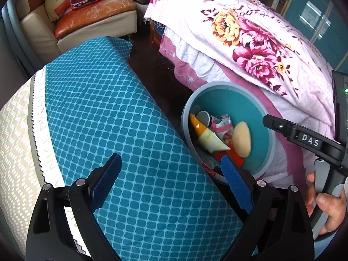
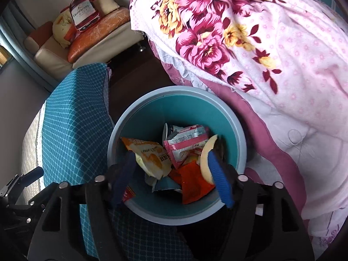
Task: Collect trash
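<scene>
The round bin (image 2: 177, 152), grey-rimmed and teal inside, sits at centre of the right wrist view and right of centre in the left wrist view. In it lie an orange-and-white snack bag (image 2: 150, 158), a pink-and-white wrapper (image 2: 184, 145), a red-orange wrapper (image 2: 193, 184), a white cup (image 1: 203, 117) on its side, and a pale beige curved piece (image 2: 207, 158) leaning against the inner wall on the right.

The right tongs (image 2: 174, 178) hang directly over the bin's mouth, spread wide and gripping nothing; the beige piece sits right at the blue right-hand pad, though whether they touch is unclear. A hand (image 1: 326, 204) grips the handle at the lower right of the left wrist view.

The left tongs (image 1: 171, 182) are also wide apart and empty, poised over a teal diamond-patterned cushion (image 1: 121, 130), with the bin just beyond the right-hand pad. A floral blanket (image 2: 250, 43) fills the upper right.
</scene>
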